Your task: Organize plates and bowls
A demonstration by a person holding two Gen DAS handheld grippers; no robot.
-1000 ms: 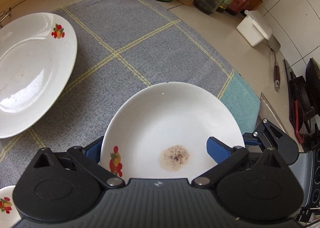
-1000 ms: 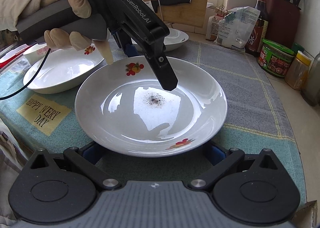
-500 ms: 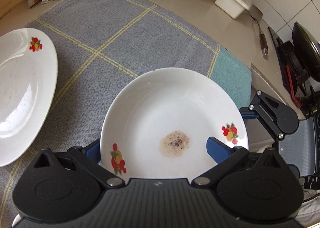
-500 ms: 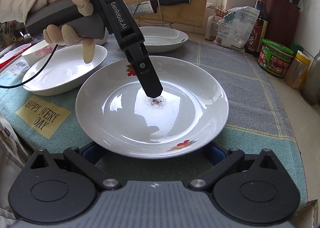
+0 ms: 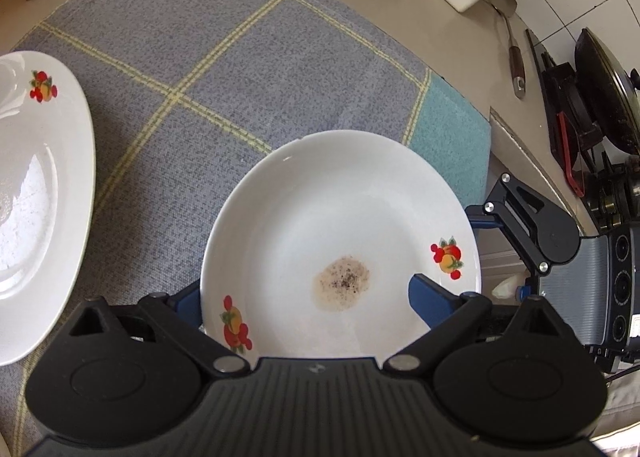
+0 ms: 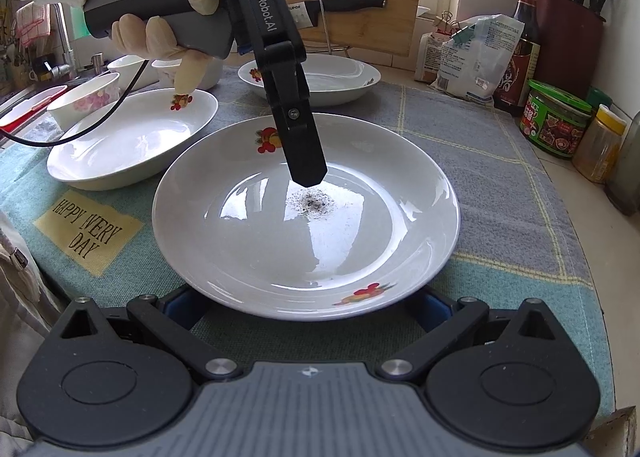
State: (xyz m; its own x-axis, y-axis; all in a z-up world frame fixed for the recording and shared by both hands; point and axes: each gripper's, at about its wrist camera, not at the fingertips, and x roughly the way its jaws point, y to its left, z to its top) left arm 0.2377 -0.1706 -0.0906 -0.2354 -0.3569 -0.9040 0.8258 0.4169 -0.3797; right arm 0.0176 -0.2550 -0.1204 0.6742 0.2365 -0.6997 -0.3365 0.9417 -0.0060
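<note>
The white plate (image 6: 306, 217) you are working on lies flat, face up, on the grey checked cloth (image 5: 224, 57), near its teal edge. It is round, so it has no long axis; one fruit print sits at the far rim in the right wrist view, another at the near rim, and a speckled stain marks the centre. Your left gripper (image 5: 304, 297) straddles its rim with one finger inside the dish; its jaws are closing but not yet pressing. Your right gripper (image 6: 306, 307) has its fingers spread either side of the near rim, under it. A second plate (image 6: 132, 137) lies just beside, apart.
</note>
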